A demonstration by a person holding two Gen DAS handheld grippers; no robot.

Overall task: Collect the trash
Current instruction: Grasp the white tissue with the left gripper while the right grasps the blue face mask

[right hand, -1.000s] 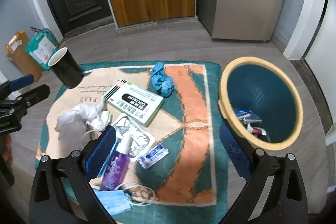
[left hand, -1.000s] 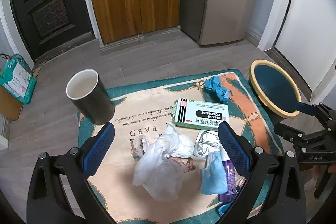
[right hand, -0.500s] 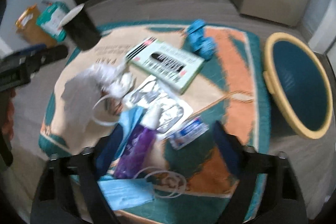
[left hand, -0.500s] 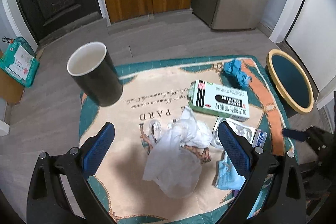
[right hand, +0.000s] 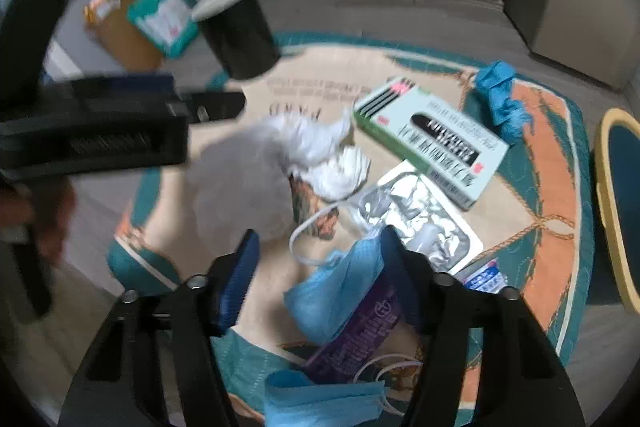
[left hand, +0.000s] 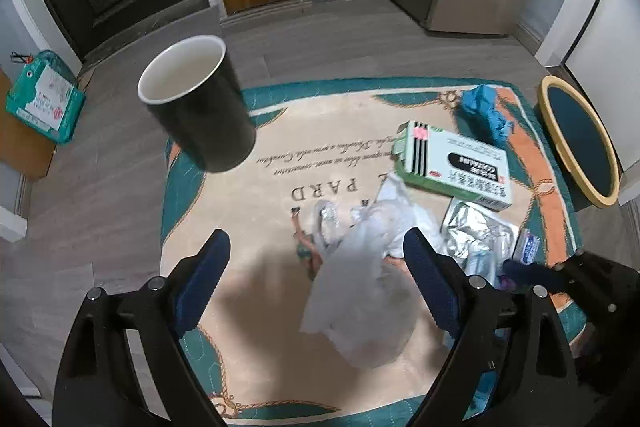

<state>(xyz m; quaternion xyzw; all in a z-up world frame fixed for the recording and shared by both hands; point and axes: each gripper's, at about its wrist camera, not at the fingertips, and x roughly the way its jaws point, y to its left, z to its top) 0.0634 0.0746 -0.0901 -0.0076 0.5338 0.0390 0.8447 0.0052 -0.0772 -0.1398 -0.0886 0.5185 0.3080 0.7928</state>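
Left wrist view: the left gripper [left hand: 316, 259] is held above a patterned rug [left hand: 248, 195], its jaws wide but closing, with nothing yet pressed between the pads. A crumpled white plastic bag [left hand: 360, 291] lies partly between the fingers, nearer the right one. A black cup [left hand: 200, 107] stands at the rug's far left corner, and a green and white carton [left hand: 452, 167], foil packaging [left hand: 476, 235] and a blue glove [left hand: 486, 113] are scattered to the right. The yellow-rimmed bin [left hand: 576, 139] sits beyond the rug's right edge. A risk is judged here: thin plastic could be pinched by one fold only and slip free when lifted.

Right wrist view: the picture is blurred. The right gripper [right hand: 316, 275] is seen closing around a blue face mask [right hand: 332, 291], which lies over a purple bottle [right hand: 356, 335]; whether the pads already touch it cannot be told, though they appear not to. A second mask [right hand: 320, 399] lies nearer the camera. The bottle or a white ear loop [right hand: 308, 239] could be caught along with the mask and dragged across the rug. The left gripper [right hand: 216, 107] is close by, so a collision is possible.
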